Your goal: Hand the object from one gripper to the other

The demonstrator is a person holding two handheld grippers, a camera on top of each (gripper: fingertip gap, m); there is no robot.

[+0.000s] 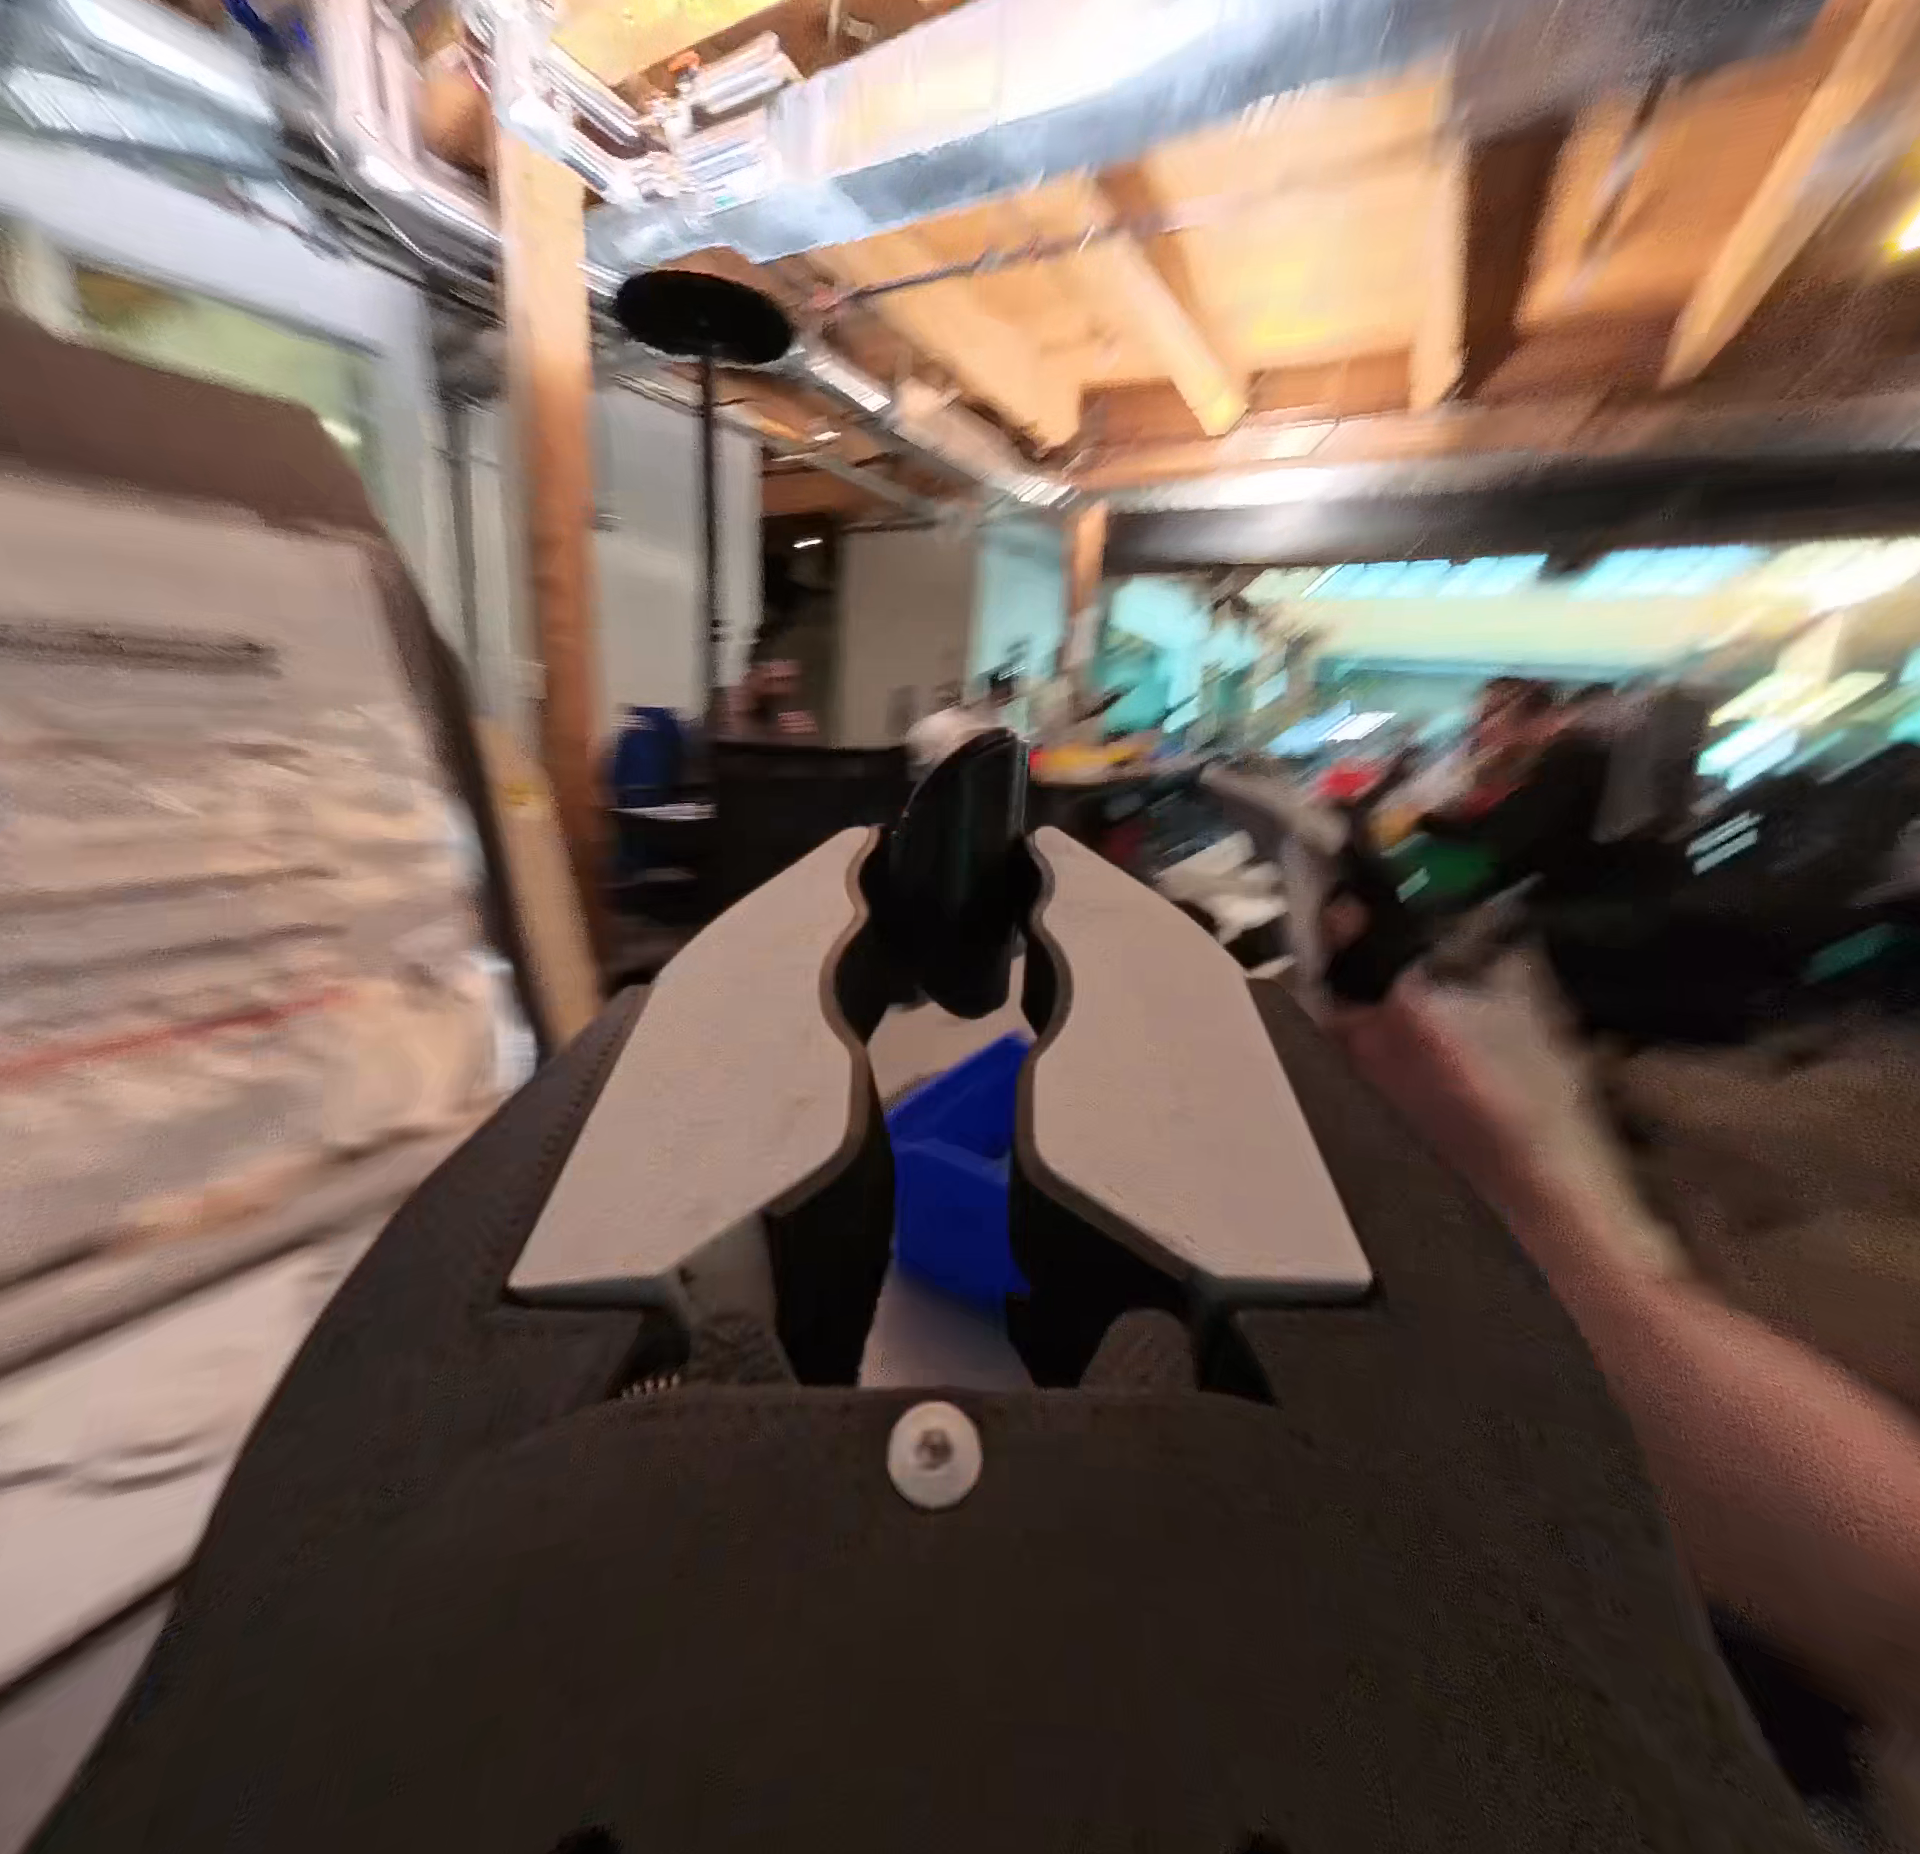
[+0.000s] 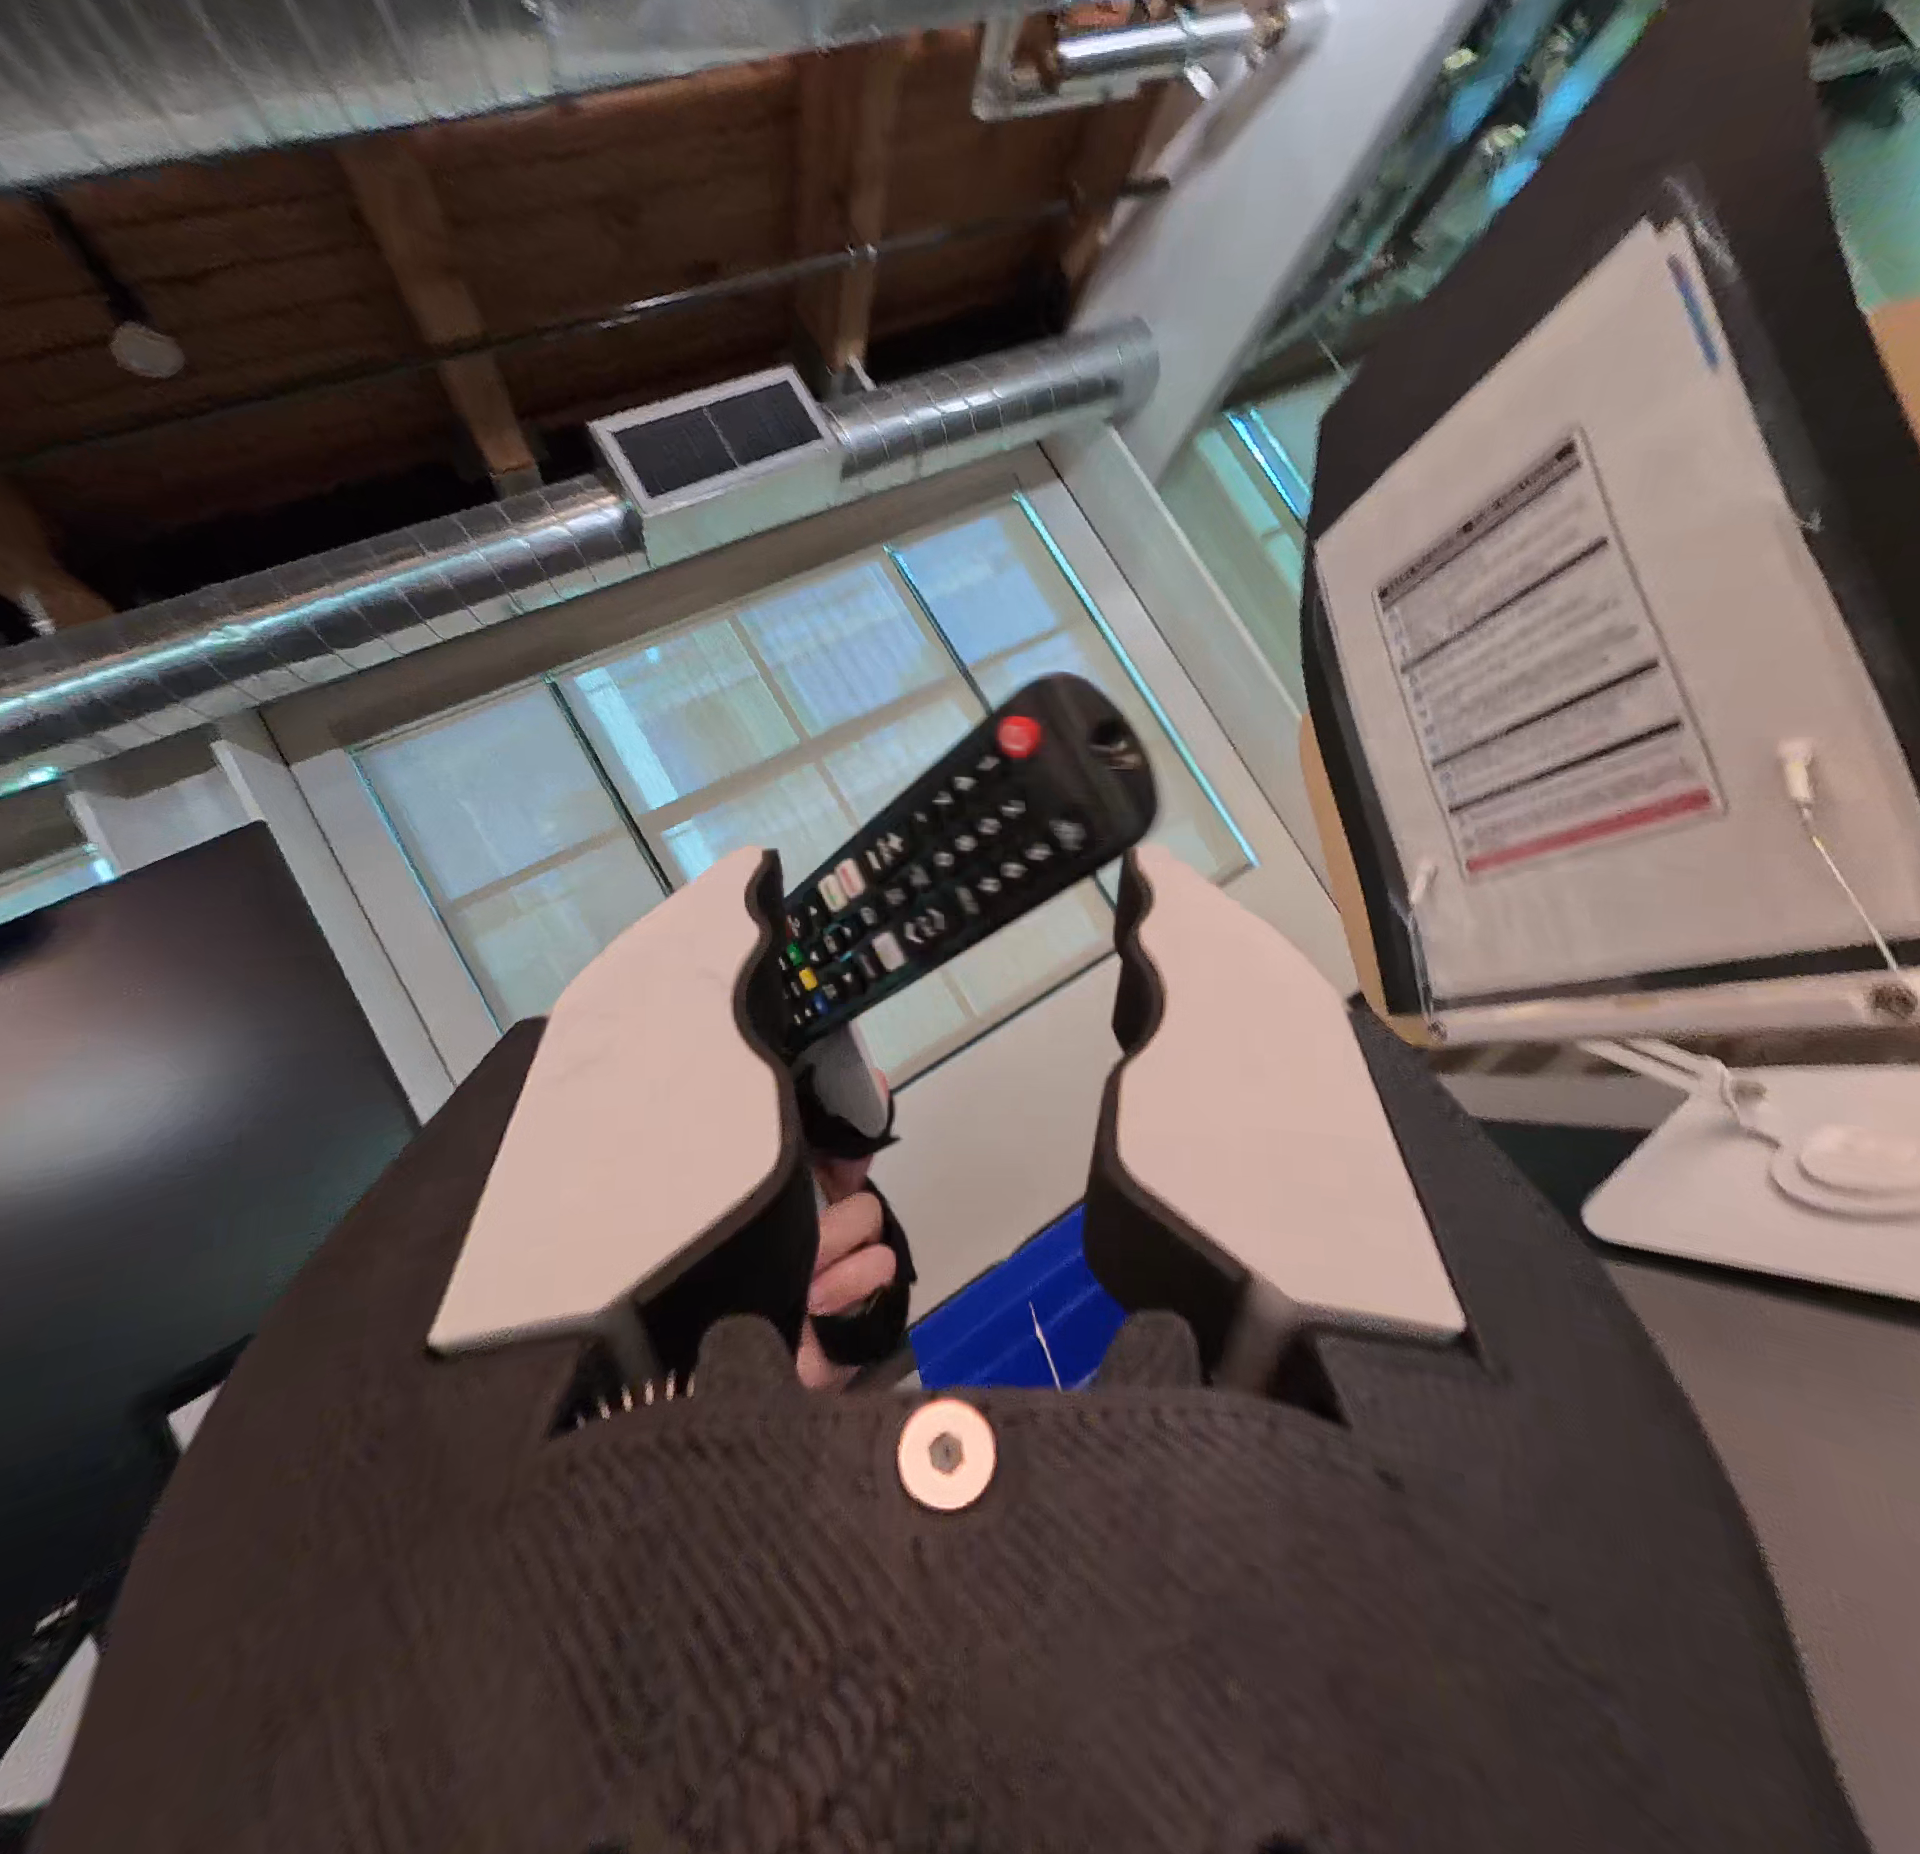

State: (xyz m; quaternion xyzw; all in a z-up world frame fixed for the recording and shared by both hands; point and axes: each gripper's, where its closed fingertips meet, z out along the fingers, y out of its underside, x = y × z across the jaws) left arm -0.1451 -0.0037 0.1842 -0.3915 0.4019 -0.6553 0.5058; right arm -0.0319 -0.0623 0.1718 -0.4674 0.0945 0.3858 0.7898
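Right wrist view: the right claw (image 2: 940, 931) stands with its jaws wide apart and nothing between them bearing on both. A black remote control (image 2: 961, 854) lies across the gap ahead of the tips, button face toward this camera, its long axis slanting from lower left to upper right, the end with the red button uppermost. Its lower end passes behind the left-hand finger (image 2: 665, 1077) of this claw; whether it touches that finger cannot be told. Below it shows part of the other claw and a gloved hand (image 2: 857, 1264), with a blue bin (image 2: 1013, 1316) beneath.

Left wrist view: the left claw (image 1: 951, 869) is clamped on the remote control (image 1: 961, 838), seen here edge-on and standing up out of the tips. The blue bin (image 1: 951, 1181) shows through the gap between the fingers. The background is heavily blurred.

Judgement: the transfer is not yet made. The remote sits off-centre toward the right claw's left-hand finger, so the closing likely calls first for a small sideways centring, with the jaws meeting the remote's narrow edges across its long axis.
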